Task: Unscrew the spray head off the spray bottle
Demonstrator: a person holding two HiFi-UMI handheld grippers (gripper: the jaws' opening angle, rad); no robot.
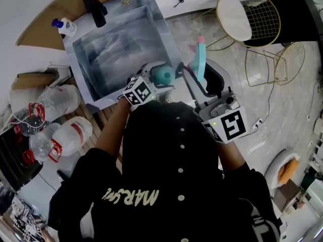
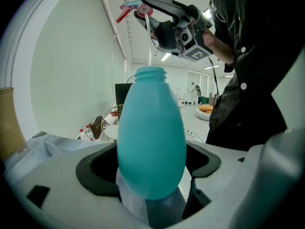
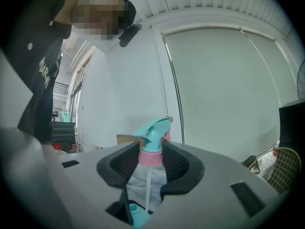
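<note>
Left tool (image 2: pixel 150 173) closed on teal spray bottle (image 2: pixel 151 137), neck uncapped, right tool (image 3: pixel 151 163) above it clamped on spray head (image 3: pixel 155 132) at its pink collar, dip tube (image 3: pixel 148 187) hanging toward the neck.

Bright, even indoor light.
Fisheye bending and dark vignettes ringed every view; ceiling lights (image 2: pixel 165 57) glowed overhead.

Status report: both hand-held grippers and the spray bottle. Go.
Left hand-held gripper shut on spray bottle, neck open. Right hand-held gripper shut on spray head, off, above bottle. Only dip tube between them.
</note>
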